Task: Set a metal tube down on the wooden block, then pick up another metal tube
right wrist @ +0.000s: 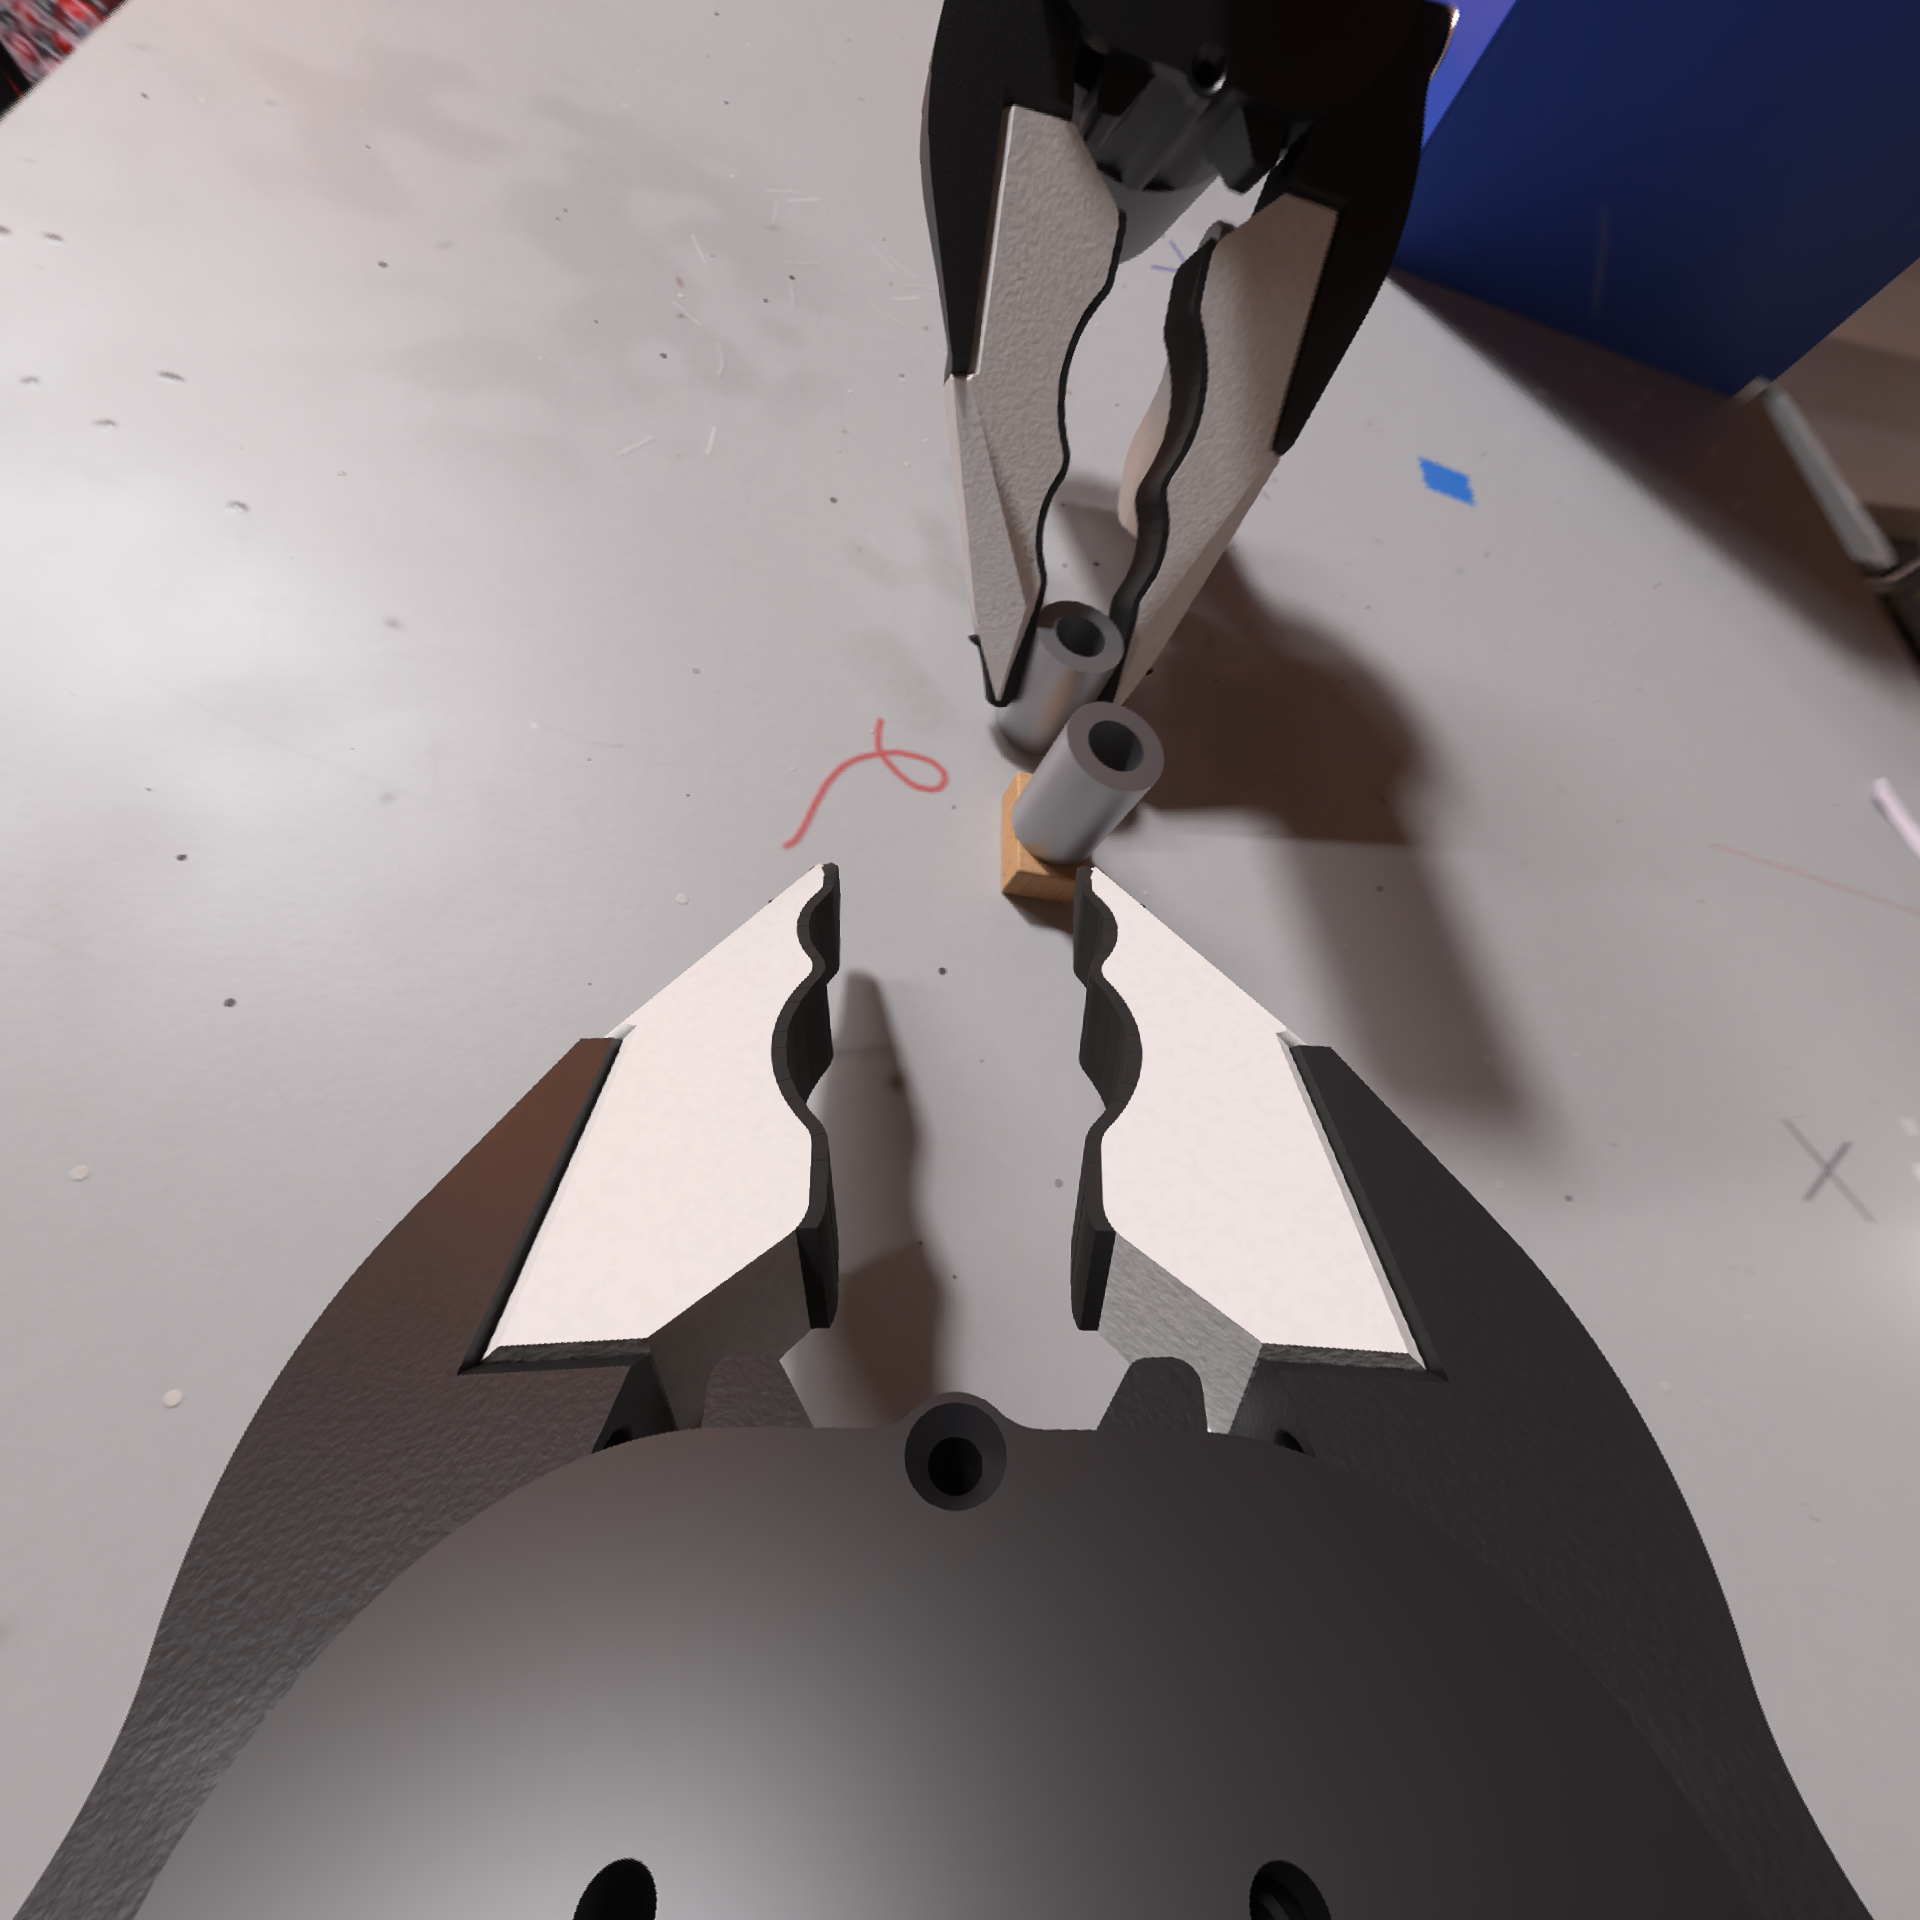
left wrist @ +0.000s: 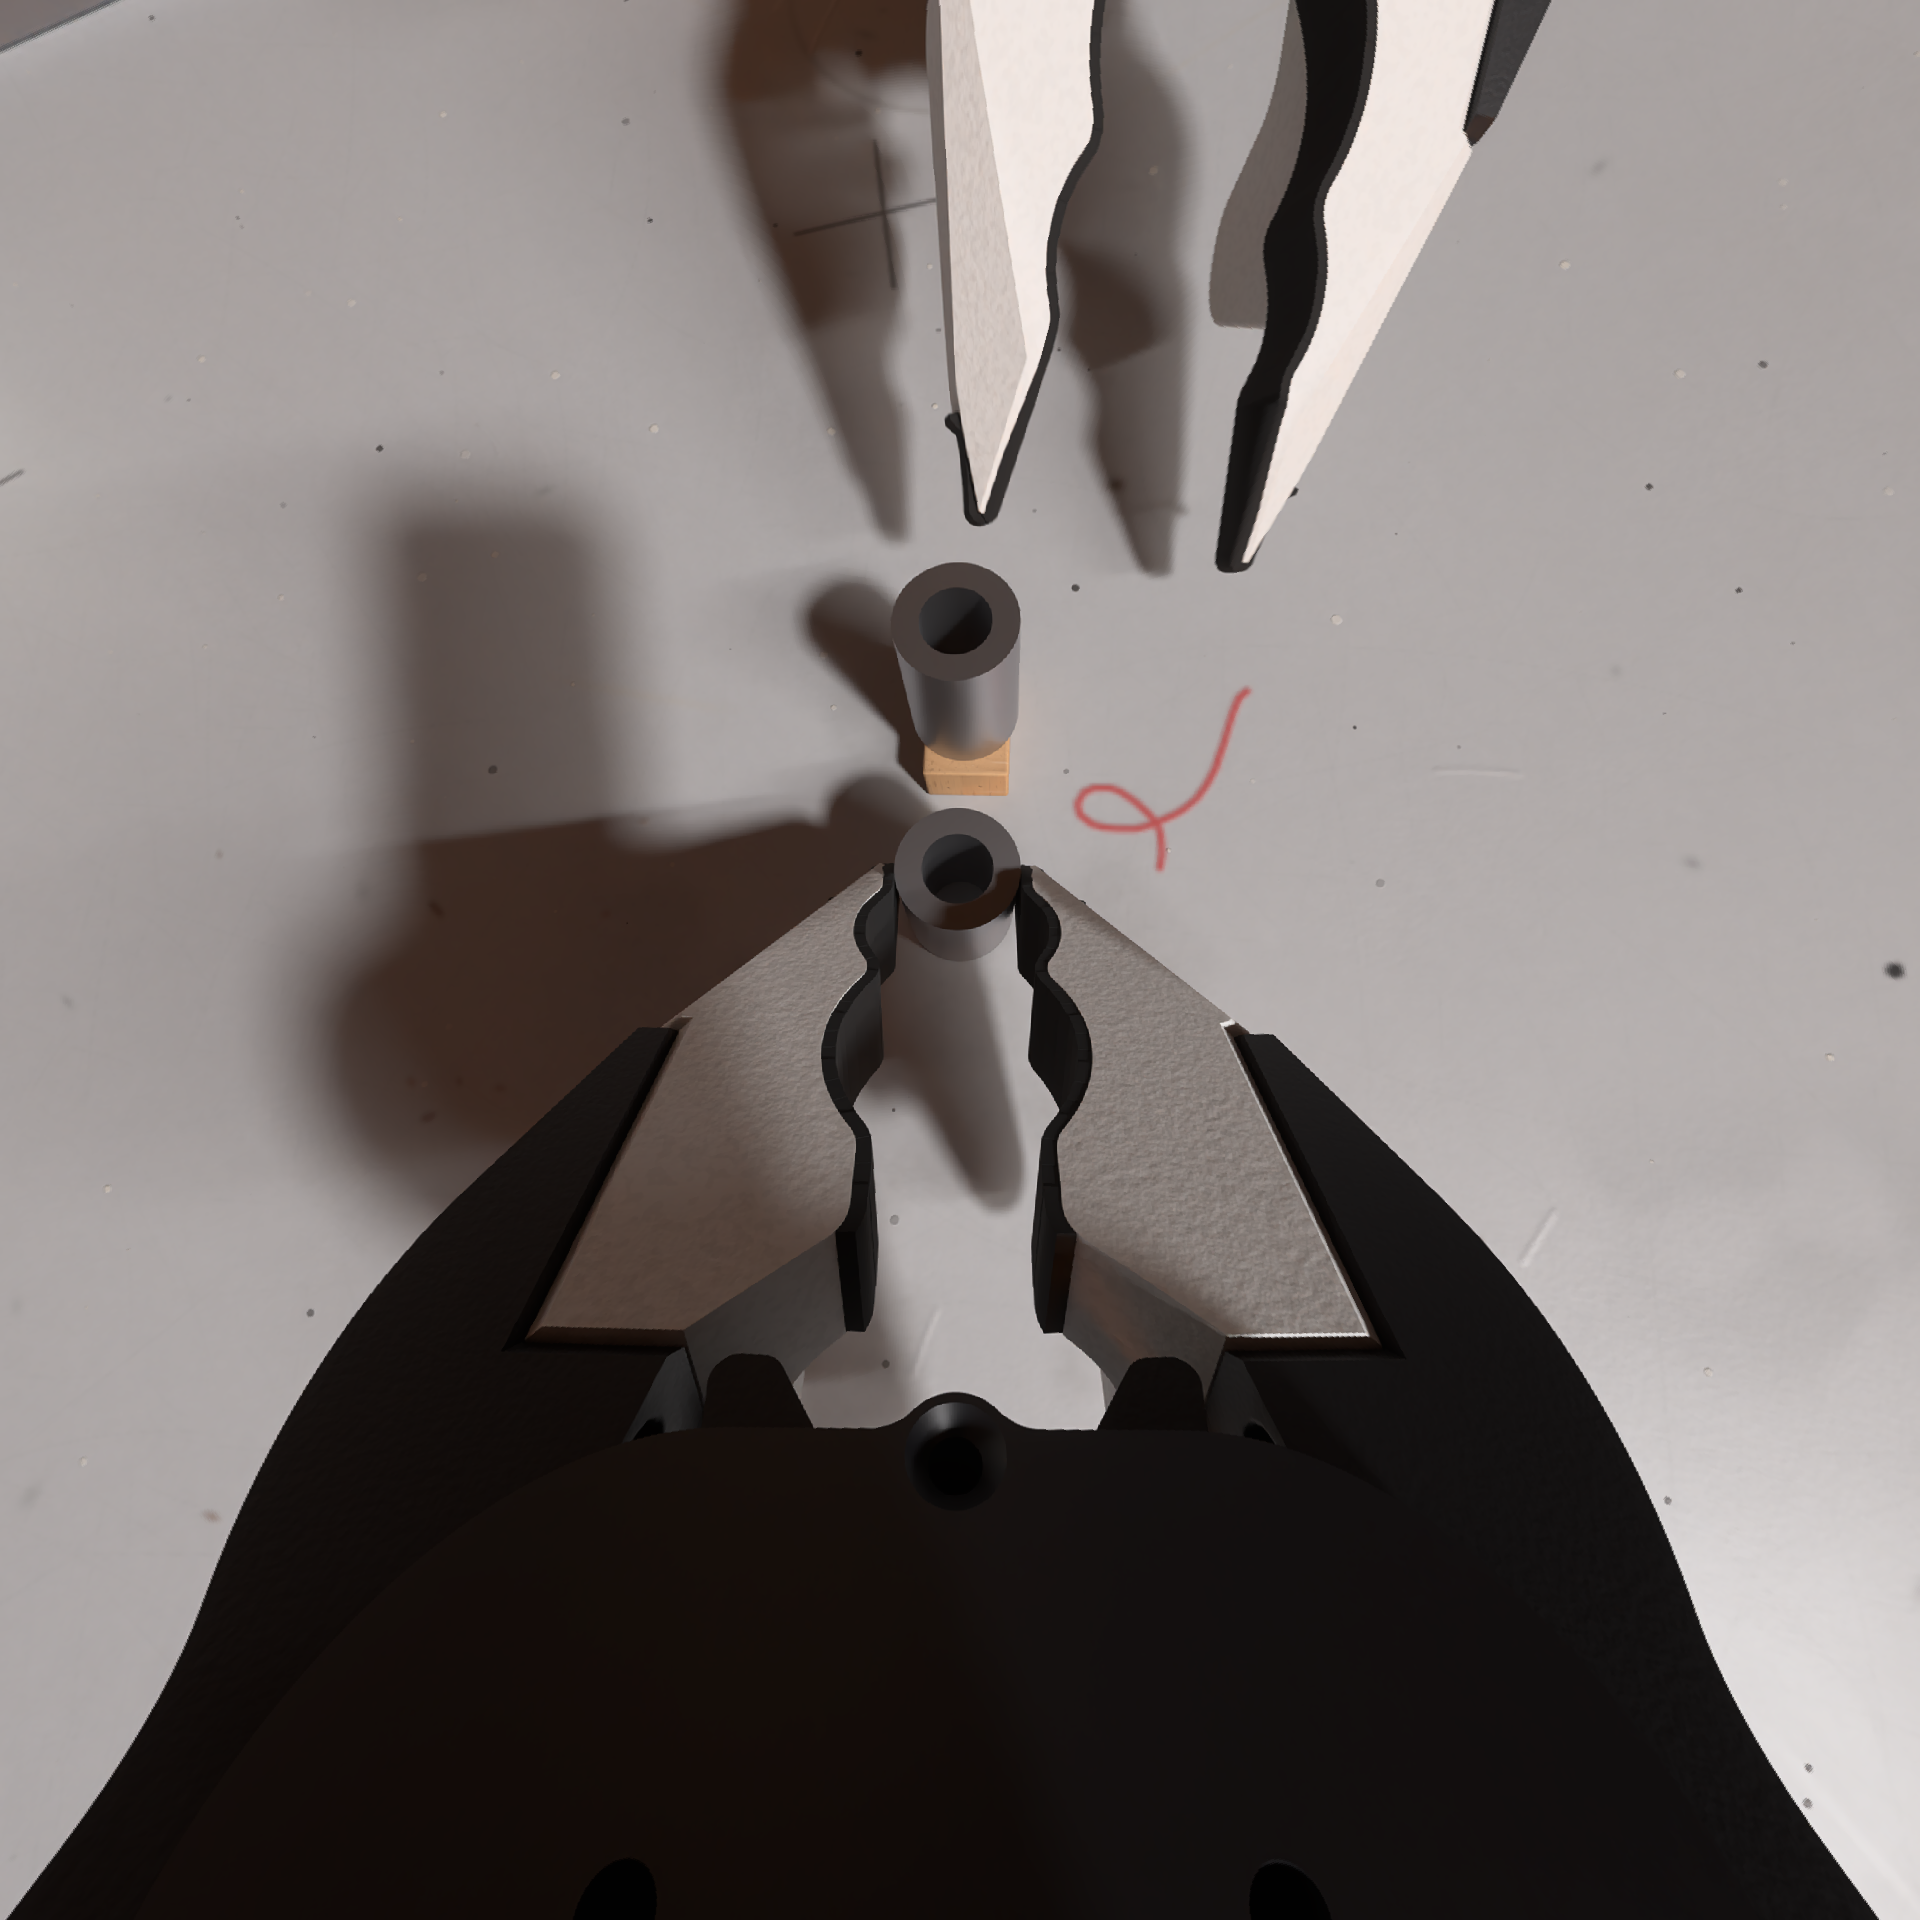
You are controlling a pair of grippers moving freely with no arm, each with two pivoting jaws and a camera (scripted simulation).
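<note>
A grey metal tube point(left wrist: 956, 675) stands upright on a small wooden block point(left wrist: 966, 777). They also show in the right wrist view, the tube point(right wrist: 1086, 795) on the block point(right wrist: 1034, 878). My left gripper point(left wrist: 956, 883) is shut on a second metal tube point(left wrist: 954, 899), held upright at its fingertips just in front of the block, low over the table. From the right wrist view this gripper point(right wrist: 1055, 691) and its tube point(right wrist: 1060, 675) sit right behind the block. My right gripper point(right wrist: 956, 878) is open and empty, its right fingertip point(right wrist: 1086, 894) close to the block. It shows at the top of the left wrist view point(left wrist: 1107, 535).
The grey table point(right wrist: 416, 623) bears a red squiggle point(right wrist: 862, 779) left of the block, a blue tape patch point(right wrist: 1446, 480) and a pencilled cross point(right wrist: 1829, 1169). A blue panel point(right wrist: 1662, 156) stands beyond the table's far right edge.
</note>
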